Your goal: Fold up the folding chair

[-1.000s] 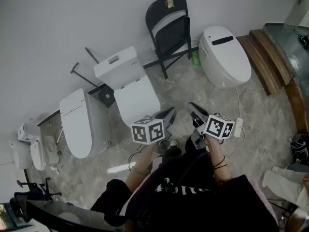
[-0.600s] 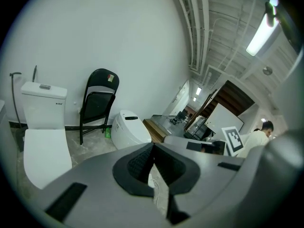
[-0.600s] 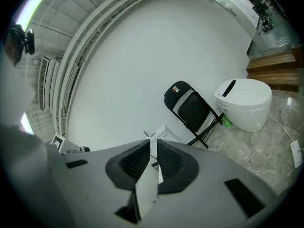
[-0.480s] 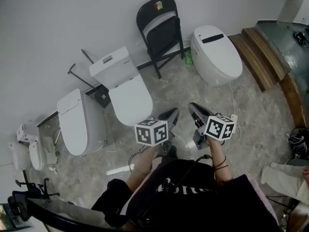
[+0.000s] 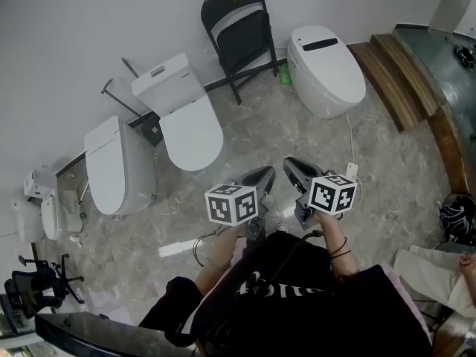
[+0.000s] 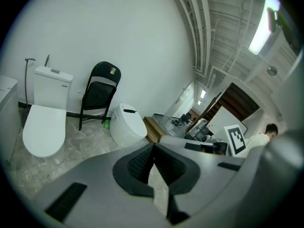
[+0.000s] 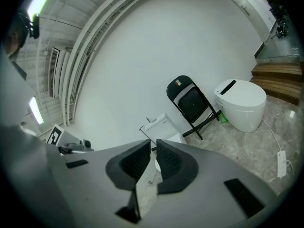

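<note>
The black folding chair (image 5: 239, 30) stands against the white wall, its seat tipped up close to the backrest. It also shows in the left gripper view (image 6: 99, 91) and the right gripper view (image 7: 192, 102). Both grippers are held side by side well short of the chair, over the stone floor, and touch nothing. My left gripper (image 5: 264, 174) has its pads pressed together (image 6: 152, 148) with nothing between them. The jaws of my right gripper (image 5: 290, 163) stand a narrow slit apart (image 7: 153, 147), also empty.
A rounded white toilet (image 5: 327, 69) sits right of the chair, and two more toilets (image 5: 182, 117) (image 5: 119, 169) left of it. A green bottle (image 5: 284, 73) lies by the chair's leg. Wooden steps (image 5: 401, 73) rise at right. A white power strip (image 5: 349, 171) lies near my right gripper.
The chair and toilets have slid up and away in the head view as both grippers drew back from them. The grippers stay side by side and empty.
</note>
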`<control>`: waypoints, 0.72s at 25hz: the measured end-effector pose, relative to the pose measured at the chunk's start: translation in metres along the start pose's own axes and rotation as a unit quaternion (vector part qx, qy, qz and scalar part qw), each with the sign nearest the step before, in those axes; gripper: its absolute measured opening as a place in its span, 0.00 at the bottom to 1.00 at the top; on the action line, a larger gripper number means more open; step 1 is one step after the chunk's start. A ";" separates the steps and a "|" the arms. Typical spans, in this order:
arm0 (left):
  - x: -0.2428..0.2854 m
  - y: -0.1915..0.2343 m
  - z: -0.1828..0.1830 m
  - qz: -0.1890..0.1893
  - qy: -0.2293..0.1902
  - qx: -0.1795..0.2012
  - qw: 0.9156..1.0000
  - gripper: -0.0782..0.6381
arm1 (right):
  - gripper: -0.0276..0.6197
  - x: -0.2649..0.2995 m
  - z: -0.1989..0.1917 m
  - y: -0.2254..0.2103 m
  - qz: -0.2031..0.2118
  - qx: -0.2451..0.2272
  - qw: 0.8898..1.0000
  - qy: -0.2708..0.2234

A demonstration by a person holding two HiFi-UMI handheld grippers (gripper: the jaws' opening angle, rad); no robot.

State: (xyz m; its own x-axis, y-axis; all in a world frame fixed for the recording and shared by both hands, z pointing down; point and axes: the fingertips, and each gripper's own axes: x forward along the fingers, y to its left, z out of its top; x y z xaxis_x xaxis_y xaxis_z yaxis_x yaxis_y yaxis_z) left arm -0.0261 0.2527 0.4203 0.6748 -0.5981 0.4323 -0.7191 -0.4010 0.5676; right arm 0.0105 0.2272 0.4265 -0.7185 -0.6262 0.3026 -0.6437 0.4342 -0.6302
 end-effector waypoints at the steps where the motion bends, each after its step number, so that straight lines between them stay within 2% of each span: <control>1: 0.001 -0.007 -0.005 0.002 -0.001 0.000 1.000 0.12 | 0.12 -0.006 -0.001 -0.002 0.003 -0.001 1.000 0.002; 9: -0.008 -0.016 -0.018 0.020 -0.010 -0.001 1.000 0.12 | 0.11 -0.019 -0.009 0.004 0.020 -0.010 1.000 0.005; 18: 0.000 -0.018 -0.011 0.021 -0.010 0.007 1.000 0.12 | 0.11 -0.023 -0.002 -0.003 0.016 -0.012 1.000 -0.002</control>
State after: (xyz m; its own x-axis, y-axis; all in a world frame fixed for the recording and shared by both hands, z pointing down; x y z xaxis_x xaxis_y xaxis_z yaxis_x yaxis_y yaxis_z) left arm -0.0114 0.2674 0.4175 0.6403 -0.6287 0.4413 -0.7492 -0.3843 0.5395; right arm 0.0284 0.2416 0.4222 -0.7381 -0.6139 0.2797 -0.6266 0.4701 -0.6217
